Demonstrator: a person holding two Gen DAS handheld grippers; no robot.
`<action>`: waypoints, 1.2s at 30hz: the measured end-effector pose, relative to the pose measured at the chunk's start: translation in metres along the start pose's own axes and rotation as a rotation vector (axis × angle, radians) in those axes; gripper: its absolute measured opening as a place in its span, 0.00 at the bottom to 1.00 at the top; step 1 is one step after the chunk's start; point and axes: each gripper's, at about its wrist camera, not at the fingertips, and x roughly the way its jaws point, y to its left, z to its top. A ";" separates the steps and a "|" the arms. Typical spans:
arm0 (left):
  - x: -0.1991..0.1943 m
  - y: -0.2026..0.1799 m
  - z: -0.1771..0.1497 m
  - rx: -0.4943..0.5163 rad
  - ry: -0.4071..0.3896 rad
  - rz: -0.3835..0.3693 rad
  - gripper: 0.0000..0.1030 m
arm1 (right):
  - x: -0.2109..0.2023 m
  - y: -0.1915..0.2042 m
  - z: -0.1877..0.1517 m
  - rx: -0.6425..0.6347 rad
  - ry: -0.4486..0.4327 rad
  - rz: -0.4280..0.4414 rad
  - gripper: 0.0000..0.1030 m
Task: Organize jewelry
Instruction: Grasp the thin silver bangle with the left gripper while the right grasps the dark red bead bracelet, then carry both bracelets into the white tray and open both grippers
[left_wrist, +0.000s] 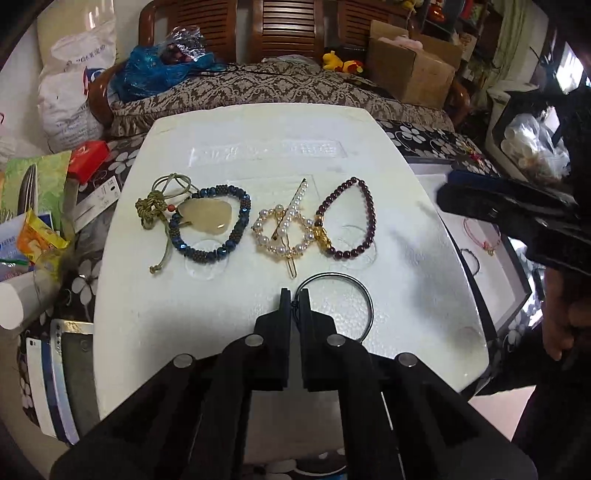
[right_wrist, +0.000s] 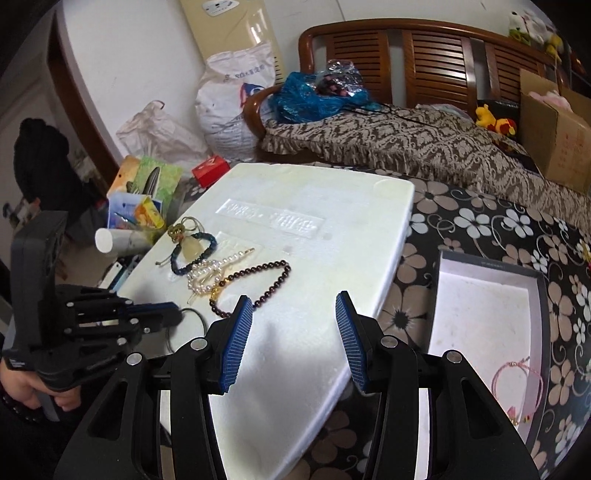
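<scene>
On a white foam board (left_wrist: 240, 140) lie a blue beaded bracelet (left_wrist: 210, 225) with a pale stone pendant on olive cord (left_wrist: 205, 218), a pearl hair clip (left_wrist: 284, 229) and a dark red bead bracelet (left_wrist: 347, 218). My left gripper (left_wrist: 294, 295) is shut on a thin black hoop (left_wrist: 354, 291) near the board's front. My right gripper (right_wrist: 294, 306) is open and empty above the board's right part; it also shows in the left wrist view (left_wrist: 454, 188). The red bracelet (right_wrist: 255, 284) lies just ahead of its left finger.
A dark box with white lining (right_wrist: 480, 295) on the flowered tablecloth right of the board holds a pink cord bracelet (right_wrist: 517, 380). Packets, a red box (left_wrist: 86, 158) and a white tube (left_wrist: 22, 299) crowd the left. A sofa and a cardboard box (left_wrist: 410, 70) stand behind.
</scene>
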 end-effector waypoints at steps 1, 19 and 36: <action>-0.001 0.000 -0.001 0.008 -0.001 0.002 0.04 | 0.002 0.002 0.001 -0.004 0.003 0.002 0.48; -0.031 0.030 -0.001 -0.107 -0.109 -0.075 0.04 | 0.061 0.026 0.008 -0.108 0.035 -0.065 0.28; -0.034 0.021 0.007 -0.096 -0.153 -0.104 0.04 | -0.007 0.022 0.015 -0.097 -0.131 0.041 0.06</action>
